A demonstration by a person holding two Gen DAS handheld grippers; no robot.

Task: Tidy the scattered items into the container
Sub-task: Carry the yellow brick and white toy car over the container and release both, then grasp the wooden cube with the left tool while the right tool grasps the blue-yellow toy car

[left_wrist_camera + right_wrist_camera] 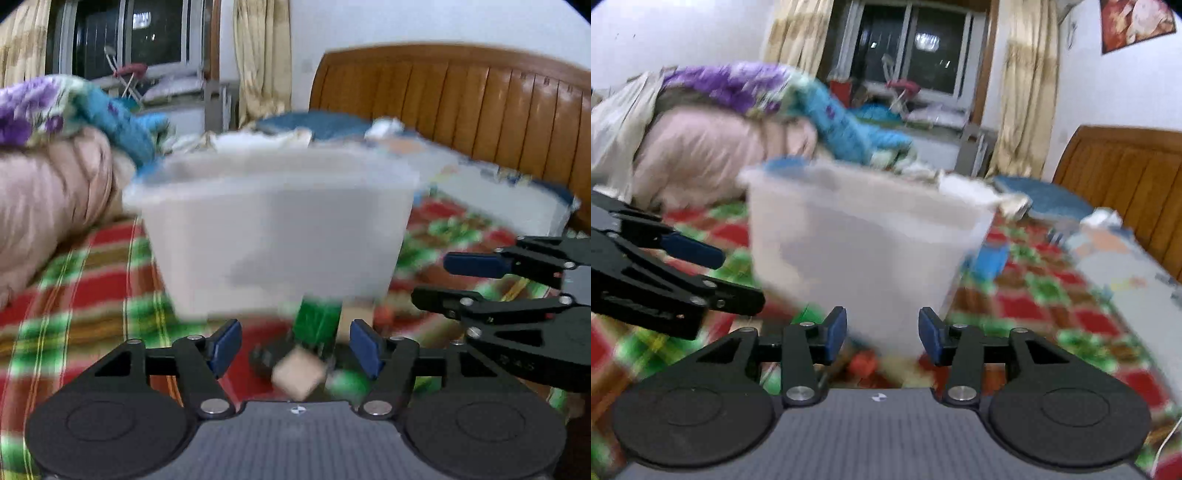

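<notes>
Two open claws face one big translucent tub on the plaid bedspread.

Nothing legible anywhere; motion blur smears every surface. Largest first: the red-and-green plaid bedspread (92, 280) carries it all. On it sits the frosted white container (273, 229), wider at the rim than the base, standing ahead of both grippers. Just in front of its base lie scattered items: a green block (316, 325), a pale wooden cube (299, 376), a small red piece (864, 363). The left gripper (293, 345) has its jaws spread wide, the cube lying between them, not clamped. The right gripper (882, 334) gapes too, gripping nothing, fingers close to the container's base.
</notes>
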